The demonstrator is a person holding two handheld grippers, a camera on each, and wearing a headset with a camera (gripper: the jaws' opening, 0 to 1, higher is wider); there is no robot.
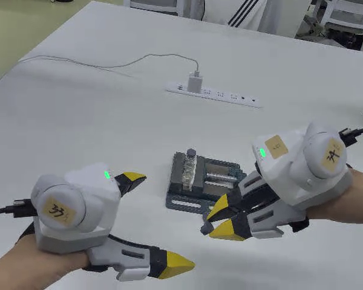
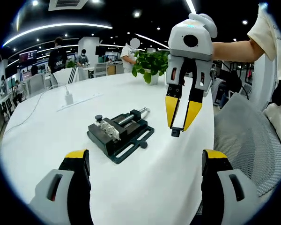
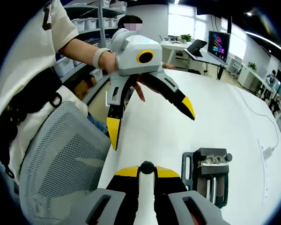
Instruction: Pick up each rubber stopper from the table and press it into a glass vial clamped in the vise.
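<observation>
1. In the head view, the vise point(image 1: 201, 181) is seen around the middle of the white worktop point(image 1: 78, 121), nearer its near edge than its far one. A glass vial point(image 1: 190, 170) is clamped upright in it and is topped by a dark seated stopper point(image 1: 191, 153). The right gripper point(image 1: 220, 220) is held just beside the vise, on the near right side, and its jaws are pinched on a dark rubber stopper point(image 1: 207, 229). The left gripper point(image 1: 156, 220) is held toward the near left corner, apart from the vise, with its jaws spread wide. A power strip point(image 1: 213, 94) carrying a white charger point(image 1: 195, 81) is laid toward the far edge.
2. In the left gripper view, this gripper's own yellow-tipped jaws are seen wide apart. The vise is seen beyond them. The right gripper is hung tips-down to its right, clear of the worktop, with the rubber stopper nipped at the tips. A potted plant point(image 2: 150, 63) is seen at the far edge.
3. In the right gripper view, the jaws are closed on the rubber stopper, and the vise is seen just to their right. The left gripper is seen ahead with its jaws splayed, above the worktop's edge, where a mesh chair point(image 3: 61, 154) is placed.
</observation>
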